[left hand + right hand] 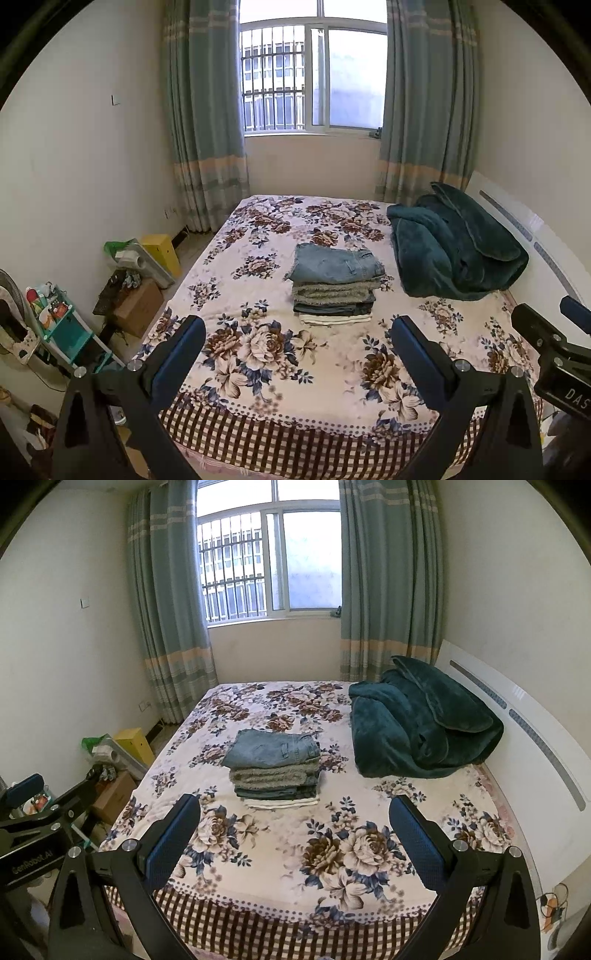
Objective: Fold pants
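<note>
Blue-padded left hand-held gripper (297,341) and right hand-held gripper (295,819) hovering over the near bed (332,380) edge, jaws spread wide, gripping nothing. Folded pants (338,264) topping a stack mid-bed, beside a teal blanket (458,247).

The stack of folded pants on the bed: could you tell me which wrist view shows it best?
The right wrist view: the stack of folded pants sits nearer centre and slightly larger. The left wrist view shows the same stack, slightly smaller.
</note>
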### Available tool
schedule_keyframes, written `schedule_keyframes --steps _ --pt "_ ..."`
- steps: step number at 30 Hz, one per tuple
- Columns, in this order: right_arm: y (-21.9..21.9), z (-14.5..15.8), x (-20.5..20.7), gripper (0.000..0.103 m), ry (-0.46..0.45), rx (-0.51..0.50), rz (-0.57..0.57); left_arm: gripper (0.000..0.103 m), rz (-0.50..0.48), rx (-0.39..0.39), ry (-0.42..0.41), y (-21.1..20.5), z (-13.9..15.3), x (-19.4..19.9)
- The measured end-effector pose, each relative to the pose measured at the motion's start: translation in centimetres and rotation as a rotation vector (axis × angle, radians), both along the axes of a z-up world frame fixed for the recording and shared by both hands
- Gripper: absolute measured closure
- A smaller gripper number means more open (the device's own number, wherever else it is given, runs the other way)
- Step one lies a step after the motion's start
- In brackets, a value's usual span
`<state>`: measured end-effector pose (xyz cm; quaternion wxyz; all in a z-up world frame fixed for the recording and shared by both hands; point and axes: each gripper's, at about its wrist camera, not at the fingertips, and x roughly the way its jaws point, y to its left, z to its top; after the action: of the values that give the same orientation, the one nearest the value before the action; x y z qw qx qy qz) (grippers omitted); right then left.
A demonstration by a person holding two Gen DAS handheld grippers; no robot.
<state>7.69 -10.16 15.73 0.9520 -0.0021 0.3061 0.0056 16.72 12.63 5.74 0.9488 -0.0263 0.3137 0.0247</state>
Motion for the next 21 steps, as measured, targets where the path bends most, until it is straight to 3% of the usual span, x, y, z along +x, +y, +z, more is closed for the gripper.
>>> schedule_keyframes --steps 21 --pt "-0.04 -0.22 0.1 0.0 0.005 0.001 -0.001 0.0 -0.001 -0.005 -0.01 0.52 0.21 -0.15"
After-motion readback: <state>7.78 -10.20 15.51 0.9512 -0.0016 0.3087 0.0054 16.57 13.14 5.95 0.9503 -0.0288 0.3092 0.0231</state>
